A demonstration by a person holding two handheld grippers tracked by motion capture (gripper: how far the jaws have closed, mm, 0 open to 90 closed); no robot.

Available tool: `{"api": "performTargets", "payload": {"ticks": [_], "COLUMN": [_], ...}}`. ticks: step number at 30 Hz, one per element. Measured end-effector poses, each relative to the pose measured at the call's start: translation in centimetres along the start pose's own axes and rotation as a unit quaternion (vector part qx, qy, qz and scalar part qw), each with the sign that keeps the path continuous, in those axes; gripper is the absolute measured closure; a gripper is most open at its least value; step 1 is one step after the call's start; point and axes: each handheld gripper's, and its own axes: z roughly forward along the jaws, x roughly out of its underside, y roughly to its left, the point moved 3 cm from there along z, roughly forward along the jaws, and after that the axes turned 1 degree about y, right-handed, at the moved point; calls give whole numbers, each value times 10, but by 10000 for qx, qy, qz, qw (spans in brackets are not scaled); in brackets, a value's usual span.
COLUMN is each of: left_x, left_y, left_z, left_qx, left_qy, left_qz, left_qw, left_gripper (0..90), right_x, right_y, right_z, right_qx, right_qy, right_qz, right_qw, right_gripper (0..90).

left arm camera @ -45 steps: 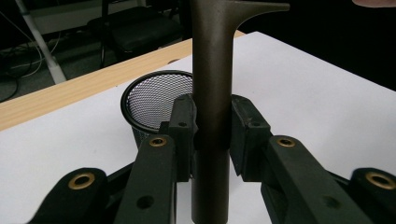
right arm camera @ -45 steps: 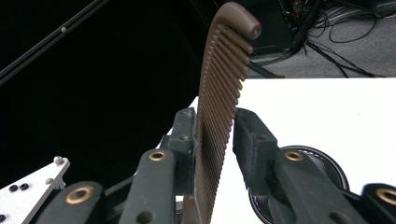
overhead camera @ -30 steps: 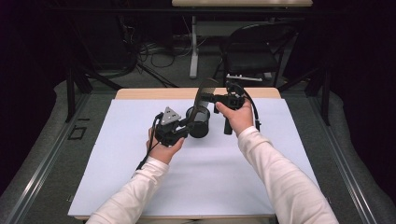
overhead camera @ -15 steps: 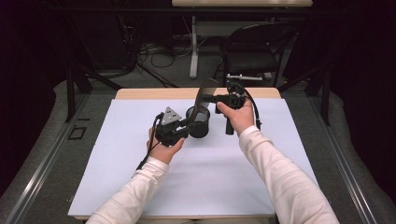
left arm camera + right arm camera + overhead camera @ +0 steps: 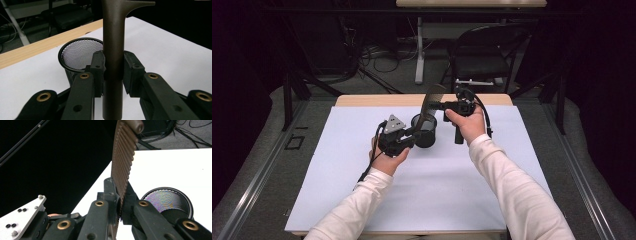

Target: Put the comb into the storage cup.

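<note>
Standing nearly upright, a bronze-brown comb (image 5: 432, 97) is held above a black mesh cup (image 5: 424, 131), its long axis running up from the cup's rim and leaning slightly away from the person. In the left gripper view the comb's handle (image 5: 113, 62) rises straight up the middle, widening at the top into the toothed part. In the right gripper view the ridged teeth (image 5: 123, 157) run up and away from the jaws.

Both grippers hold the comb. The left gripper (image 5: 404, 139), just left of the cup, has its jaws clamped on the handle from either side. The right gripper (image 5: 447, 105), above and right of the cup, has its jaws pressed together on the toothed part, having just been closing on it.

The cup stands upright and open-mouthed on the white surface (image 5: 362, 190), directly under the comb. Beyond the cup, past the surface's wooden far edge, stands a dark chair (image 5: 484, 55).
</note>
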Motion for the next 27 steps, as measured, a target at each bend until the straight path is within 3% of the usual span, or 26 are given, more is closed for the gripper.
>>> {"api": "performTargets", "payload": {"ticks": [12, 27], "left_x": [1, 0], "left_y": [0, 0], "left_z": [0, -1], "left_qx": [-18, -88], "left_qy": [7, -60], "left_qz": [27, 42], "left_qw": [10000, 9999], "left_gripper": [726, 721], "right_x": [1, 1], "right_y": [1, 4], "right_z": [0, 1], "right_qx": [-32, -29], "right_qy": [-5, -85], "right_qz": [-148, -145], "right_qw": [9999, 9999], "right_gripper": [867, 870]}}
